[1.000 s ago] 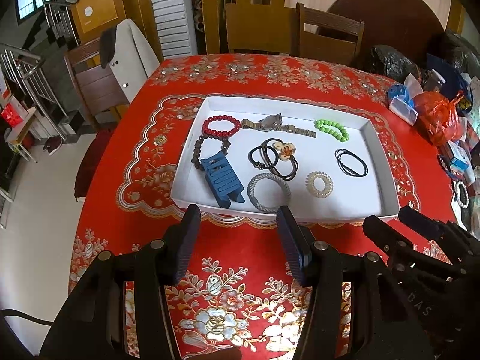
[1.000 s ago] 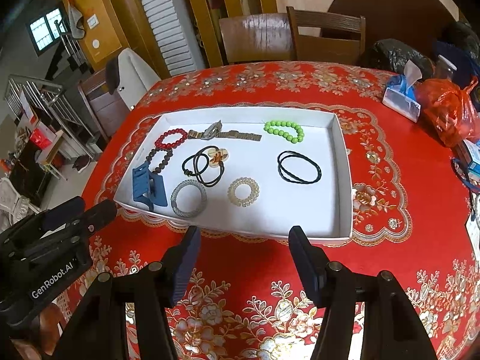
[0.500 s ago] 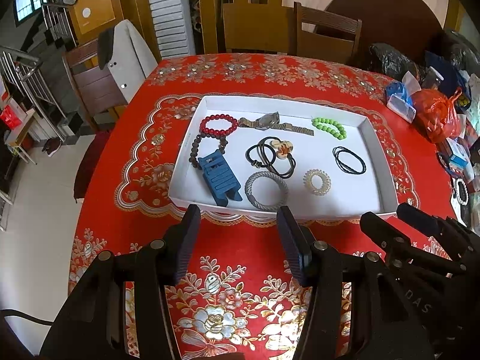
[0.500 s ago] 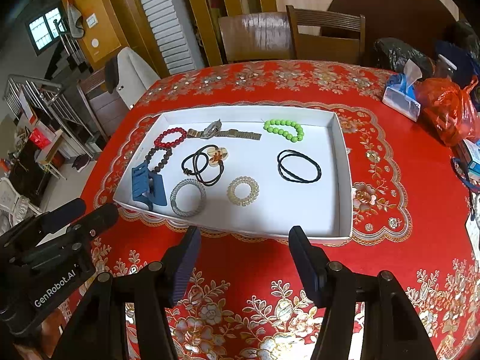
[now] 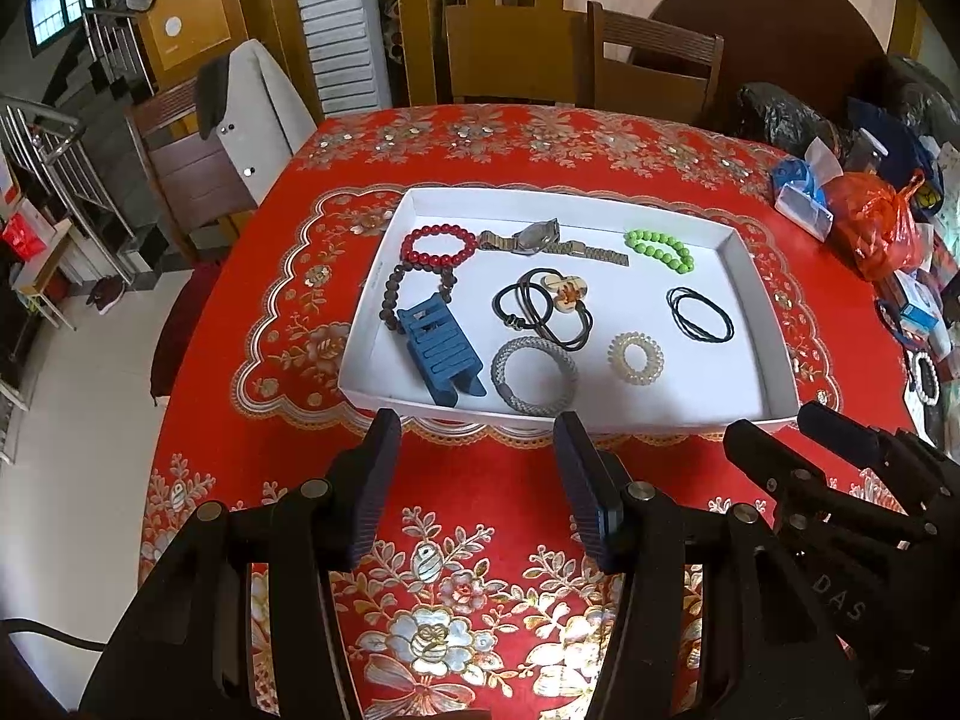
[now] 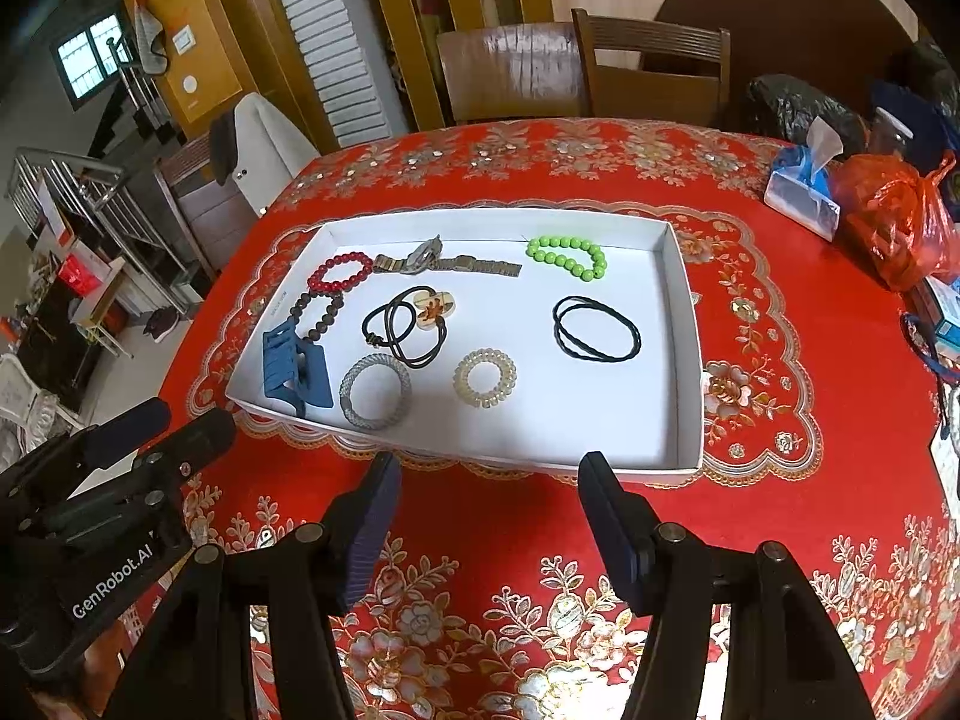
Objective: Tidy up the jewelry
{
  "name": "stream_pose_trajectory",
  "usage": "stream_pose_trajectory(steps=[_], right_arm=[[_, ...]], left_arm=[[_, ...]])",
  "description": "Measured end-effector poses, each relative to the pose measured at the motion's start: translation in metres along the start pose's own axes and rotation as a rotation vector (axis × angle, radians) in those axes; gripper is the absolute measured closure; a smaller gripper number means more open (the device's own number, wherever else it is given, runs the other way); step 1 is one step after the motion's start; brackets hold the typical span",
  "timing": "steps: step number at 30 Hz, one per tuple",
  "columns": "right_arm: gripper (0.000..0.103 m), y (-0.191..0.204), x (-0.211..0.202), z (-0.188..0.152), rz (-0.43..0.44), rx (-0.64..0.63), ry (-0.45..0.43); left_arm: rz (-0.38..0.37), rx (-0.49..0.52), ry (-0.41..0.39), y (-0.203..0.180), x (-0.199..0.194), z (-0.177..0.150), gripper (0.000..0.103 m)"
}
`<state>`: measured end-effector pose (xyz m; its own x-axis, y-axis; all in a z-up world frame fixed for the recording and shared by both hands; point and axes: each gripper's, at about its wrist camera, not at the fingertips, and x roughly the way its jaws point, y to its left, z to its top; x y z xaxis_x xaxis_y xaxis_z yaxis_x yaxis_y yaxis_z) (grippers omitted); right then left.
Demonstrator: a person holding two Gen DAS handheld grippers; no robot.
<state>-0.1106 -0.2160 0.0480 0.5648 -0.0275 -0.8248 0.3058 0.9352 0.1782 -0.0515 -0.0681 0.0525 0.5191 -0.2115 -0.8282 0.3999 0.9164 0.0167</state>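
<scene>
A white tray [image 5: 753, 282] [image 6: 681, 324] on the red tablecloth holds jewelry: a red bead bracelet [image 5: 438, 246], a brown bead bracelet [image 5: 393, 294], a metal watch [image 5: 540, 238], a green bead bracelet [image 6: 567, 257], black hair ties with a charm [image 6: 414, 321], thin black bands [image 6: 595, 329], a blue hair claw [image 5: 441, 349], a grey braided bracelet [image 5: 533, 375] and a clear coil tie [image 6: 485, 377]. My left gripper [image 5: 477, 441] and right gripper [image 6: 489, 483] are open and empty, both short of the tray's near rim.
An orange plastic bag [image 6: 894, 222], a blue tissue pack [image 6: 801, 189] and a black bag [image 6: 792, 108] crowd the table's right side. Wooden chairs [image 6: 654, 69] stand behind the table. A chair with a white jacket [image 5: 252, 114] stands at the left.
Both grippers have drawn back slightly from the tray. Nothing in the tray has moved.
</scene>
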Motion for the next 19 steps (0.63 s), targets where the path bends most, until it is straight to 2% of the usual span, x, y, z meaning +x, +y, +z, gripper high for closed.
stream_pose_trajectory(steps=[19], right_arm=[[0.042,-0.0066,-0.0011,-0.0063,0.007,0.001,0.007]], left_arm=[[0.003,0.017,-0.001,-0.0023,0.0033,-0.0054,0.051]])
